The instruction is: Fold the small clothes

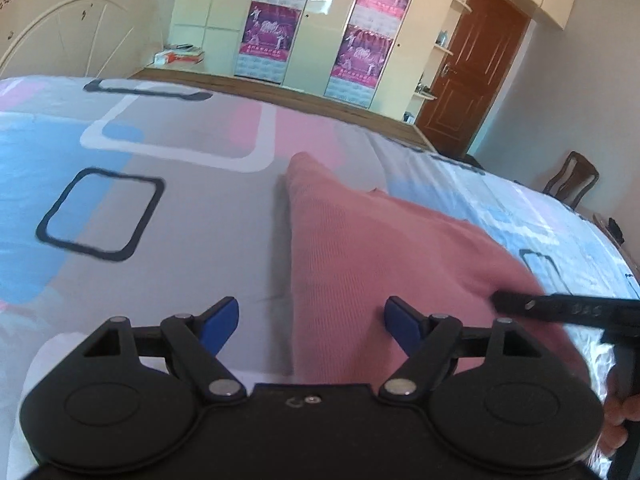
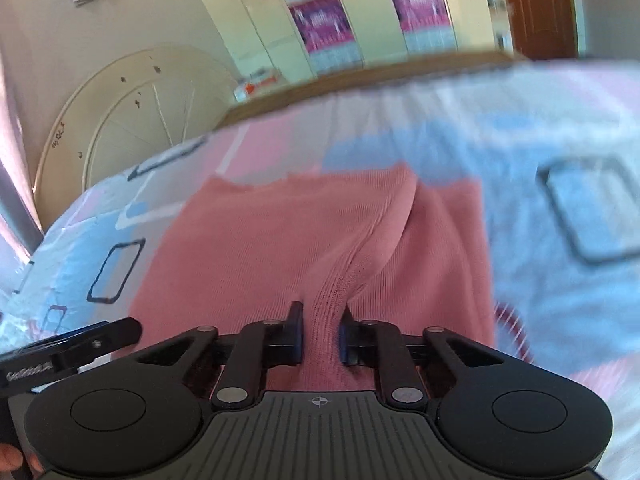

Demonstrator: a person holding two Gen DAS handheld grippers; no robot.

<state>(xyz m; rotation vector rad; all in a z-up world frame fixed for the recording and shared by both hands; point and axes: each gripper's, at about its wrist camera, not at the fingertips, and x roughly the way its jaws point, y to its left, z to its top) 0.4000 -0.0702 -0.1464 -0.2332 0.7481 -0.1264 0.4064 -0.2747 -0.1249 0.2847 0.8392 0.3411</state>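
Two grippers at work: right gripper (image 2: 320,336) pinches ridge of pink garment (image 2: 280,248) at lower centre; left gripper (image 1: 312,324) gapes, empty, over its edge. Garment lies mid-frame on bedspread (image 1: 168,240). Advice: lift evenly, carry fold across, keep cloth taut.

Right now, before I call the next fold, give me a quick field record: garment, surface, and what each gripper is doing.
garment: pink ribbed garment, lying on the bed, one ridge pulled up
surface: patterned bedsheet, grey, blue and pink blocks
left gripper: open, jaws wide apart, over the garment's left edge, gripping nothing
right gripper: shut on a raised fold of the garment
fold state: partly bunched at the right gripper, not flat
image quality: right wrist view blurred
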